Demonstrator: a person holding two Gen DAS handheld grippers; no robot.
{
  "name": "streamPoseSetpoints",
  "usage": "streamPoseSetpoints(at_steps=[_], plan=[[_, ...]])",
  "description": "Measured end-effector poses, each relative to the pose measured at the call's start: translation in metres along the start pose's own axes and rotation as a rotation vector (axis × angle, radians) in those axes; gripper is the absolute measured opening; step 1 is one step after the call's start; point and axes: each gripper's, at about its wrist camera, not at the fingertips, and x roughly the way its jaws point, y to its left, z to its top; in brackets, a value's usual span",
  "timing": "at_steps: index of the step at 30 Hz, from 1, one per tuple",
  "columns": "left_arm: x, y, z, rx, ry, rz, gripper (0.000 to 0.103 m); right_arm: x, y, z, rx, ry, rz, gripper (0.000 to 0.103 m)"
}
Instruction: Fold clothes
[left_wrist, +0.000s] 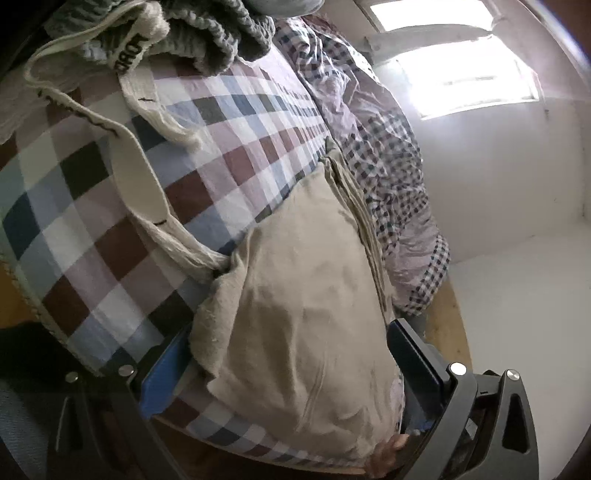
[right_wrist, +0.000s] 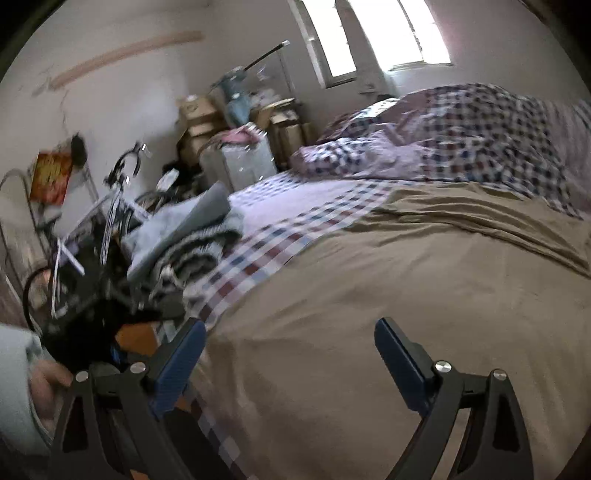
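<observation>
So there's a tan garment spread out flat on a bed with a checkered sheet, taking up most of the near side of the mattress in the right wrist view. The right gripper hangs just above the near part of it with its fingers spread wide, nothing between them, so it's let go of everything. The left gripper is at another part of the same tan garment; the cloth fills the gap between its two blue fingers, but they stand far apart and I honestly can't tell whether they're actually pinching the fabric or just sitting around it. A bit of a hand peeks out under the cloth at the bottom of that view. In the left wrist view, beyond the tan piece, a cream cloth bag with long straps lies on the sheet, one strap running right up to the tan edge, and past it there's a chunky grey knit. In the right wrist view a pile of folded stuff, bluish on top and striped knit underneath, sits at the left edge of the bed, well apart from the gripper. A rumpled checked duvet is bunched up at the far side under the bright window. Cardboard boxes and a bike are crowded along the left wall, and a hand in a pale sleeve shows at the bottom left corner.
</observation>
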Motion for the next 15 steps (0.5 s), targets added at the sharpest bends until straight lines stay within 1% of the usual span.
streamPoseSetpoints(at_steps=[7, 10, 13, 15], plan=[[-0.003, 0.001, -0.001, 0.012, 0.022, -0.063, 0.103, 0.024, 0.032, -0.013, -0.139, 0.05, 0.0, 0.095], [0.009, 0.006, -0.002, -0.02, 0.072, -0.077, 0.102, 0.028, 0.029, -0.013, -0.128, 0.052, -0.011, 0.095], [0.018, 0.006, -0.004, -0.021, 0.109, -0.081, 0.099, 0.033, 0.025, -0.013, -0.109, 0.063, -0.018, 0.095], [0.015, 0.008, -0.003, -0.027, 0.095, -0.065, 0.098, 0.037, 0.024, -0.014, -0.104, 0.075, -0.018, 0.095]])
